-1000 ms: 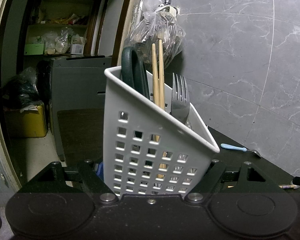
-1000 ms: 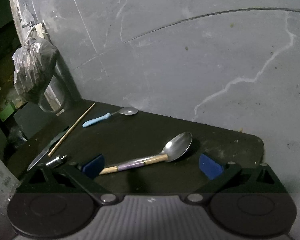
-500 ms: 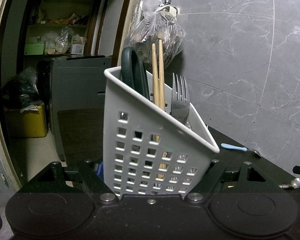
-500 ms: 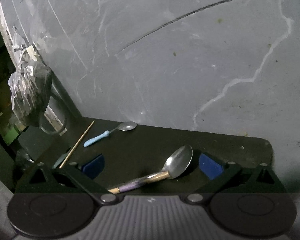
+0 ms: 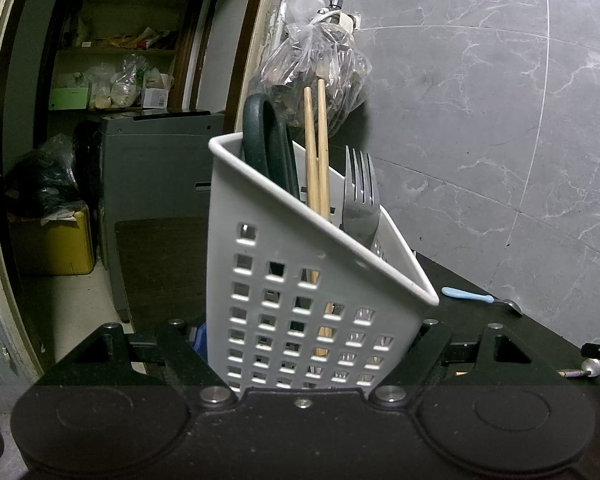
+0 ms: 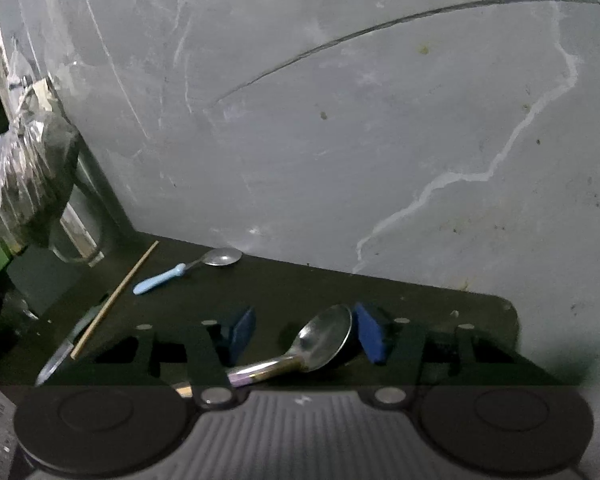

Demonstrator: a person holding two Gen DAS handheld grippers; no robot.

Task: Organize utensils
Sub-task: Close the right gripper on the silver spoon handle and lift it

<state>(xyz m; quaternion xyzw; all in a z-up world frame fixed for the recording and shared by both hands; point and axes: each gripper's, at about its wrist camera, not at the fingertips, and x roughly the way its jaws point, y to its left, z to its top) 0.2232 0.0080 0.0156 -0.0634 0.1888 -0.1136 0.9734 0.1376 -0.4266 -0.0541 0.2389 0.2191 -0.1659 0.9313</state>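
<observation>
The left gripper [image 5: 308,344] squeezes the basket [image 5: 300,280] steady; the right gripper [image 6: 304,336] sits half open around the spoon [image 6: 300,352], mid-worktop, not gripping.

Caddy [image 5: 300,304]: upright between the left hand-held gripper [image 5: 308,344] fingers, at the counter [image 6: 440,304] left end.
In caddy: chopsticks [image 5: 316,160], fork [image 5: 360,196].
Large spoon [image 6: 320,344]: between the right hand-held gripper [image 6: 304,336] fingers.
Small spoon [image 6: 188,268]: near the counter's back edge.
Loose chopstick [image 6: 116,296]: left of small spoon.
</observation>
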